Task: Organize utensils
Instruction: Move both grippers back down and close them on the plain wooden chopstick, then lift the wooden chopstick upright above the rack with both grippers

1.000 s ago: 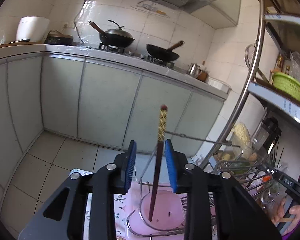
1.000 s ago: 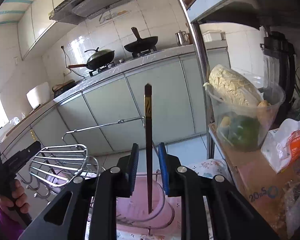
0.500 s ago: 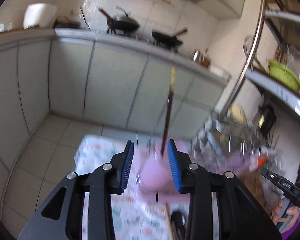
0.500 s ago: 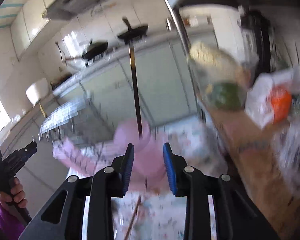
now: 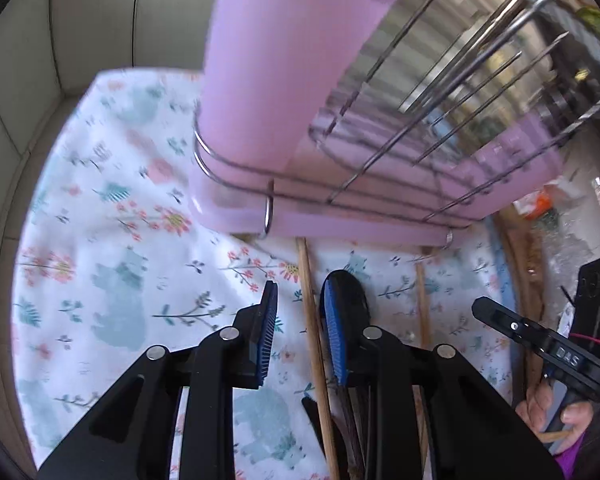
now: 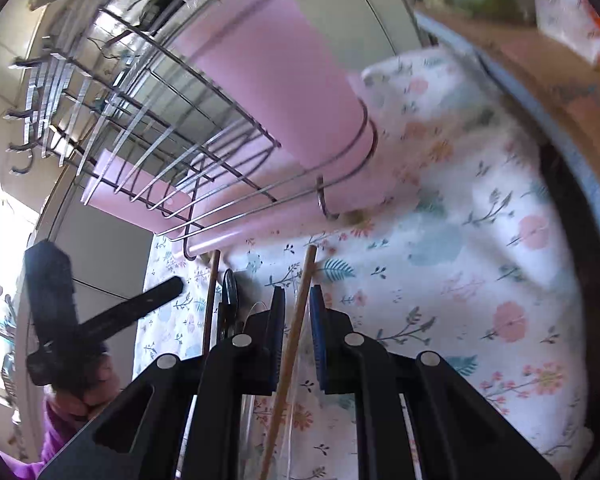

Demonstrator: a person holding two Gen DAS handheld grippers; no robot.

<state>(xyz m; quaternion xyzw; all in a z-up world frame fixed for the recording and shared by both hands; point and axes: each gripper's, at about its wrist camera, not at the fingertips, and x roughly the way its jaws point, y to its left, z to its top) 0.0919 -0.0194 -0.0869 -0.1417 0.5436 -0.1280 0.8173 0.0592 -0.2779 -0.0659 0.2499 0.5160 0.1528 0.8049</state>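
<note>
A pink utensil cup (image 5: 276, 72) stands in a wire dish rack (image 5: 400, 128) with a pink tray, on a floral cloth (image 5: 112, 240). Several utensils lie on the cloth in front of the rack: a light wooden chopstick (image 5: 310, 320), a black spoon (image 5: 350, 288) and another chopstick (image 5: 422, 312). My left gripper (image 5: 298, 320) is open just above them, with the wooden chopstick between its pads. My right gripper (image 6: 298, 320) is open and low over a wooden chopstick (image 6: 296, 320) that runs between its pads. The cup (image 6: 276, 80) and rack (image 6: 172, 128) also show in the right wrist view.
The other hand-held gripper (image 5: 540, 344) shows at the right of the left wrist view and at the left of the right wrist view (image 6: 100, 320). A brown box edge (image 6: 548, 80) and a bag lie beyond the cloth on the right. Kitchen cabinets (image 5: 80, 20) stand behind.
Both grippers held dark chopsticks upright over the pink cup and let them go. Both then swung down to the utensils lying on the cloth. Both are now empty and open.
</note>
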